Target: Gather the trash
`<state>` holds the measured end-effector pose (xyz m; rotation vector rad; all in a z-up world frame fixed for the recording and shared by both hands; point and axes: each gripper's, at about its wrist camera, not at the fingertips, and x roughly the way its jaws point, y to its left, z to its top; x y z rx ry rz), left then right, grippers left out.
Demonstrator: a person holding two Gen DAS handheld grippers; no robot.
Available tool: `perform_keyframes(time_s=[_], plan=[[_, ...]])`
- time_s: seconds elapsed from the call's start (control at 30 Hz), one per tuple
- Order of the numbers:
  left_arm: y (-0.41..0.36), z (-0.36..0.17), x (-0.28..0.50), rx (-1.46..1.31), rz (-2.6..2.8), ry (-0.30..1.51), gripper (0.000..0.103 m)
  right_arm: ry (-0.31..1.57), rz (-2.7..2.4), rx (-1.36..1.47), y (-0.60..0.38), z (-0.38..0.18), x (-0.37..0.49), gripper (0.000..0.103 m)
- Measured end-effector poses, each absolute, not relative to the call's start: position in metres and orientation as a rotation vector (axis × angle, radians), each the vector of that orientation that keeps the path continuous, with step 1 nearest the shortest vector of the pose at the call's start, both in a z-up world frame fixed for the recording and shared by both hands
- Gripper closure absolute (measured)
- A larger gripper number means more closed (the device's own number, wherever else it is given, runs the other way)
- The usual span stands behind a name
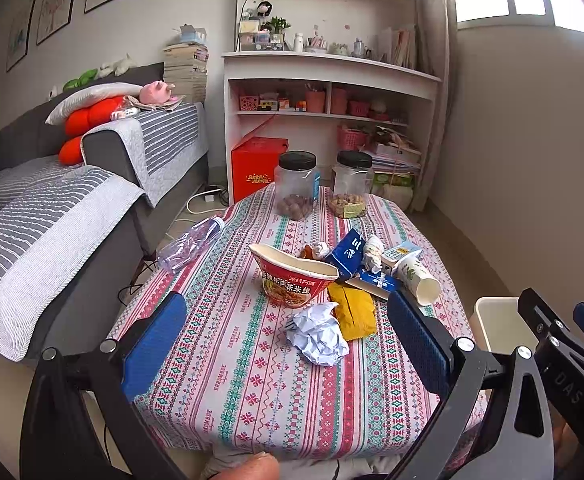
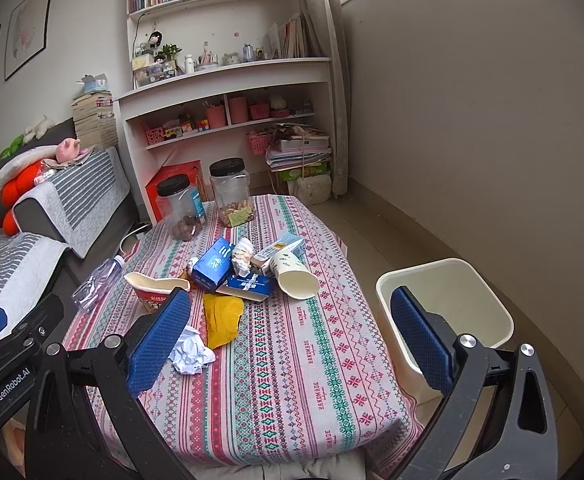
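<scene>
Trash lies on the patterned tablecloth [image 1: 252,360]: a crumpled white paper ball [image 1: 317,334] [image 2: 190,350], a yellow wrapper [image 1: 353,312] [image 2: 222,318], a red noodle bowl [image 1: 292,276] [image 2: 152,290], blue cartons [image 1: 349,254] [image 2: 214,266], a tipped paper cup [image 1: 417,280] [image 2: 293,276] and a crushed clear bottle [image 1: 190,244] [image 2: 96,284]. A cream bin [image 2: 447,304] [image 1: 503,324] stands on the floor right of the table. My left gripper [image 1: 288,344] is open and empty above the table's near part. My right gripper [image 2: 292,340] is open and empty, its right finger over the bin.
Two black-lidded jars [image 1: 295,186] [image 1: 351,184] stand at the table's far end. A grey sofa [image 1: 72,216] runs along the left. A white bookshelf [image 1: 331,80] and a red box [image 1: 258,166] stand behind the table. A wall [image 2: 491,120] lies to the right.
</scene>
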<state>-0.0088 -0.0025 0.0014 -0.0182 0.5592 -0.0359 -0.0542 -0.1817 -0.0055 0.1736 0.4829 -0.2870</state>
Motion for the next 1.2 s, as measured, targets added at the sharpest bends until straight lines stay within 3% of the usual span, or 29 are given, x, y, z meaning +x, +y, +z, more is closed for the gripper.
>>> perform_keyframes(time_s=[1.2], plan=[[-0.001, -0.004, -0.002, -0.008, -0.034, 0.596, 0.006, 0.532, -0.277, 0.188, -0.185, -0.018, -0.044, 0.007]])
